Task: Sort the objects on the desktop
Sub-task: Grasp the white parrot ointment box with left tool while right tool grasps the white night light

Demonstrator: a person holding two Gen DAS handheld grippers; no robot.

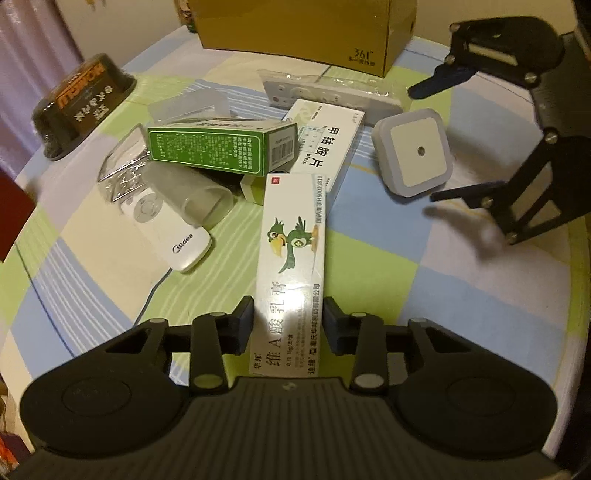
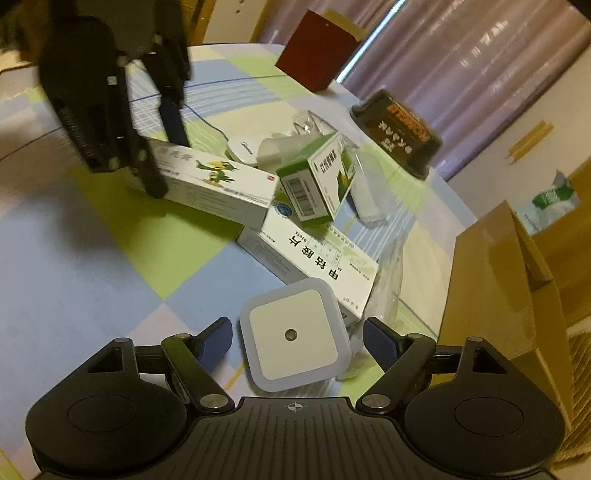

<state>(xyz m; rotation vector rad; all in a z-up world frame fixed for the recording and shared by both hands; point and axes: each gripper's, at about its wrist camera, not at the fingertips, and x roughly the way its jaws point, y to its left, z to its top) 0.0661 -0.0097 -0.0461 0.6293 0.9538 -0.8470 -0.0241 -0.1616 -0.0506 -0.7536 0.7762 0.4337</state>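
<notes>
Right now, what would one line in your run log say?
left gripper: shut on parrot box | right gripper: open around night light, no contact | pile on table: unsorted

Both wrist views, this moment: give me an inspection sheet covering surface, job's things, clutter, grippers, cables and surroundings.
Surface: round table under a checked blue, green and white cloth.
Job's things: white parrot-print carton; white tablet carton; green carton stacked on the pile; square white night light; white Midea remote.
Clutter: clear plastic packaging; wrapped white power strip; dark round tub.
Grippers: left gripper straddles the parrot-print carton, pads close, contact unclear; right gripper open around the night light.
Cables: thin cord across the cloth.
Surroundings: brown cardboard box, red box, curtains.
</notes>
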